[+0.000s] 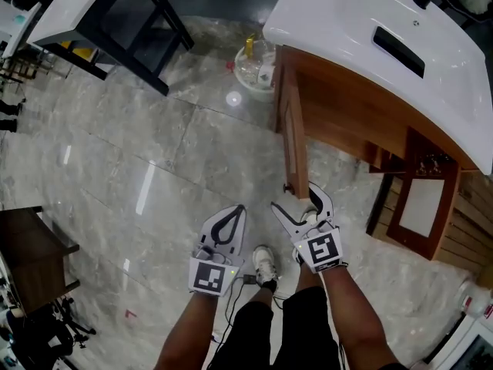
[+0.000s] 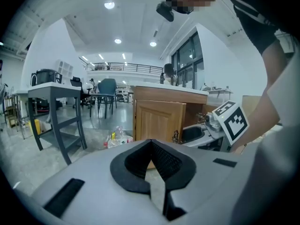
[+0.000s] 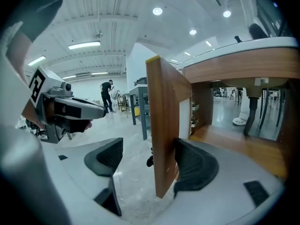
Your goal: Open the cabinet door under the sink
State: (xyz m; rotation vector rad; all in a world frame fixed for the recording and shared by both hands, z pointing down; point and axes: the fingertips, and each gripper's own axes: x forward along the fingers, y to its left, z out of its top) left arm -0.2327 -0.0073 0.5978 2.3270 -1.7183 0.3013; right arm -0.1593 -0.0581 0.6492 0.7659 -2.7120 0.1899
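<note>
The cabinet door (image 1: 293,129) under the white sink top (image 1: 347,21) is seen swung outward from the wooden cabinet (image 1: 347,118). Its free edge points toward the person, and its inner face is turned to the cabinet interior. In the head view, a small dark knob (image 1: 286,188) is visible low on the outer face of the door.

The right hand-held gripper (image 1: 295,197) is held at the door's free edge, with the forearm (image 1: 350,314) extended forward and slightly to the right. In the right gripper view, the jaws are spread and the door edge (image 3: 164,125) stands between them. The right pad (image 3: 194,165) lies against the inner face of the door. The left pad (image 3: 105,156) is clear of the outer face, with floor visible in the gap.

The left hand-held gripper (image 1: 237,210) is held beside the right one, apart from the door, above the grey marble floor (image 1: 139,153). Its jaws are pressed together at the tips and nothing is gripped; the left gripper view confirms this (image 2: 151,144). The left forearm (image 1: 189,330) is extended forward in line with it.

A white shoe (image 1: 264,264) is seen between the two forearms. A clear bag of bottles (image 1: 254,64) lies on the floor at the cabinet's far corner.
</note>
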